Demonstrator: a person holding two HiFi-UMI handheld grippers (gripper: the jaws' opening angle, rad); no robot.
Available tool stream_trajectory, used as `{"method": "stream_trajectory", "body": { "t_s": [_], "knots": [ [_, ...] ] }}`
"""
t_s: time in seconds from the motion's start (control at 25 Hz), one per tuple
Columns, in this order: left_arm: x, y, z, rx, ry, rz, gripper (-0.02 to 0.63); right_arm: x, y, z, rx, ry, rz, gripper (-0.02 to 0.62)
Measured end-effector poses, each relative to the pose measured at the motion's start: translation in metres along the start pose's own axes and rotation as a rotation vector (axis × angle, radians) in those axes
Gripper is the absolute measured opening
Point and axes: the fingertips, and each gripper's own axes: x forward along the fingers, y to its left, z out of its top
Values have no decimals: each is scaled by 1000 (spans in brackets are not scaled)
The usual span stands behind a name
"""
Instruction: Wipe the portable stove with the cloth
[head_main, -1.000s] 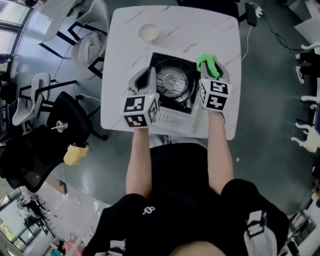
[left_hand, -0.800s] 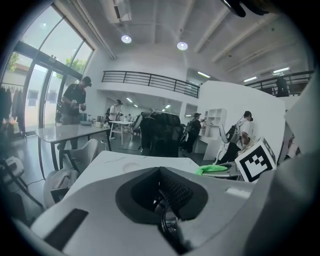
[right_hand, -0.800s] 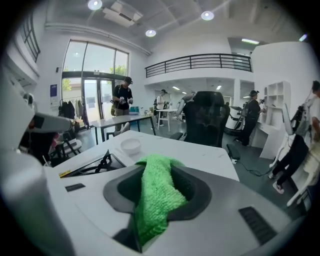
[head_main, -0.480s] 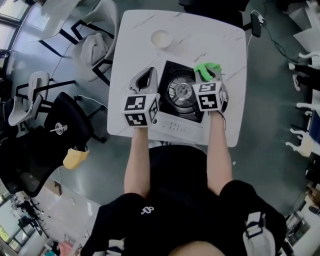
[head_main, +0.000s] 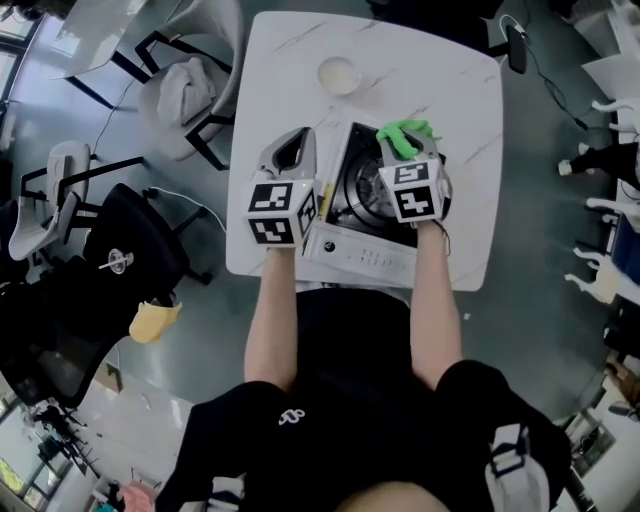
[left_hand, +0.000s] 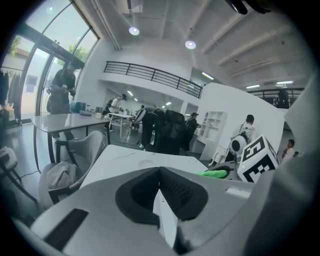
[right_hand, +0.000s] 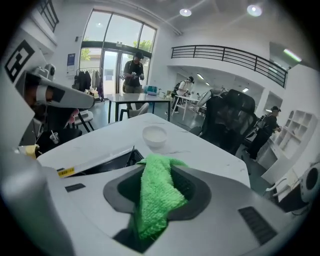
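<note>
The right claw's (right_hand: 159, 166) cube (head_main: 412, 190) hides the stove's (head_main: 345, 200) right part in the head view. The cloth's (right_hand: 157, 195) lower end vanishes inside that claw. The stove's front labels (head_main: 365, 258) are too small to read.

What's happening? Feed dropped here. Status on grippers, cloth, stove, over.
Left gripper shut, empty, left of the portable stove. Right gripper shut on green cloth at stove's far right corner. Nothing in the way; bowl apart.
</note>
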Motion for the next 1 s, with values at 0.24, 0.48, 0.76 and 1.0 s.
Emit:
{"method": "stream_trajectory", "body": {
  "t_s": [0.24,0.48,0.76,1.0],
  "knots": [
    [-8,24,2,-14,6,-2,-1,4,18,35,8,-116,4,103],
    [-16,42,-1,-21,14,-9,0,1,44,71,-12,-259,37,103],
    [-27,55,-1,-15,18,-31,0,12,68,49,-55,-137,55,101],
    [-32,52,-13,-21,40,-93,0,-1,84,24,-48,-35,59,101]
  ]
}}
